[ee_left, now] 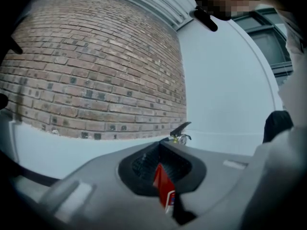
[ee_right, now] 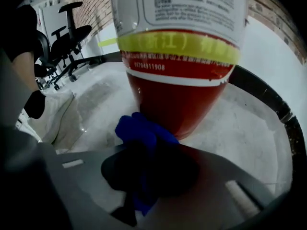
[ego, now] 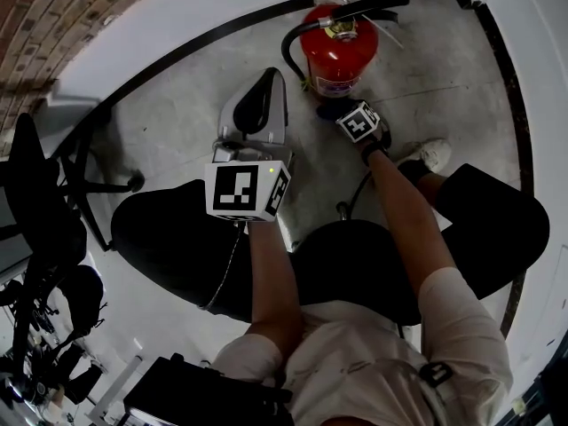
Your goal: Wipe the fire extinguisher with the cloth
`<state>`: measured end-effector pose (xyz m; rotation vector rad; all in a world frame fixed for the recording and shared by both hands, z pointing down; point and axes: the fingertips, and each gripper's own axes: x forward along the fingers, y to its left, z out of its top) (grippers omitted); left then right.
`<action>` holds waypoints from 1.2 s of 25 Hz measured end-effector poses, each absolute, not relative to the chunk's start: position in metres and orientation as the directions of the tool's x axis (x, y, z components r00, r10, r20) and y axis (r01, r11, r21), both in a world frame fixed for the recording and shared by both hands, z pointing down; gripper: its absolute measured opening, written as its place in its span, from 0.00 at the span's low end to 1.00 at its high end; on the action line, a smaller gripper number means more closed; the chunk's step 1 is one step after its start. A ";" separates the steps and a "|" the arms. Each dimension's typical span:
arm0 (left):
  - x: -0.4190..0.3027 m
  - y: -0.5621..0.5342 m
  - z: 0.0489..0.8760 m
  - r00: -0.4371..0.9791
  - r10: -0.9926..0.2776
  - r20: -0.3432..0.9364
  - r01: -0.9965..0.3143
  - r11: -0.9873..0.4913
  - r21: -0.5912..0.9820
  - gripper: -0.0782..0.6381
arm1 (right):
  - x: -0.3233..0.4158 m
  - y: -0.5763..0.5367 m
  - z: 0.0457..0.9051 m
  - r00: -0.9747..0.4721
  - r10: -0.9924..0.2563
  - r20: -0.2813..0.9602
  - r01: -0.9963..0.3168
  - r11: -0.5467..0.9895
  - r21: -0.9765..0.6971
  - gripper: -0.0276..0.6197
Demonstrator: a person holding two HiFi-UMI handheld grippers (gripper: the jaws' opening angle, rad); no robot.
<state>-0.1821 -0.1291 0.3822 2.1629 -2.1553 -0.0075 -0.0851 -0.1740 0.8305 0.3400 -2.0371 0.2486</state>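
Left gripper (ego: 265, 85): jaws closed together, nothing between them. It is held well back from the fire extinguisher (ego: 339, 51) on the person's side and is aimed at it; the left gripper view shows a strip of the red body through the slit between the jaws.

Right gripper (ee_right: 146, 164): clamped on a bunched blue cloth (ee_right: 140, 132). It sits low, just beside the foot of the fire extinguisher. The cloth touches the lower red body, below the yellow band (ee_right: 178, 46) and the white label.

Fire extinguisher: stands upright on the concrete floor (ego: 435, 87); its long axis is vertical. The handle and the black hose (ego: 287, 50) are at the top, on the end away from the cloth. A white wall with a black skirting strip (ego: 222, 29) lies just behind it.

Governing relation: the right gripper is the nearer of the two and is already in contact through the cloth. The unwiped surface lies above the contact point, along the vertical axis. Judgement: the wipe is at its low end; the next stroke should travel upward or around the body, with the cloth kept pressed on.
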 end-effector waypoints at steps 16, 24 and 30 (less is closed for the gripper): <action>-0.158 -0.116 0.342 0.053 -0.998 -0.043 -0.995 -0.056 0.078 0.11 | -0.086 -0.181 0.507 -0.856 -0.488 0.173 -0.507 0.723 -0.469 0.14; -0.153 -0.115 0.331 0.061 -0.997 -0.049 -0.994 -0.065 0.091 0.11 | -0.071 -0.200 0.388 -0.831 -0.525 -0.186 -0.262 0.663 -0.701 0.14; -0.147 -0.119 0.329 0.070 -0.996 -0.053 -0.992 -0.074 0.097 0.11 | -0.073 -0.206 0.435 -0.789 -0.599 -0.136 -0.289 0.558 -0.778 0.13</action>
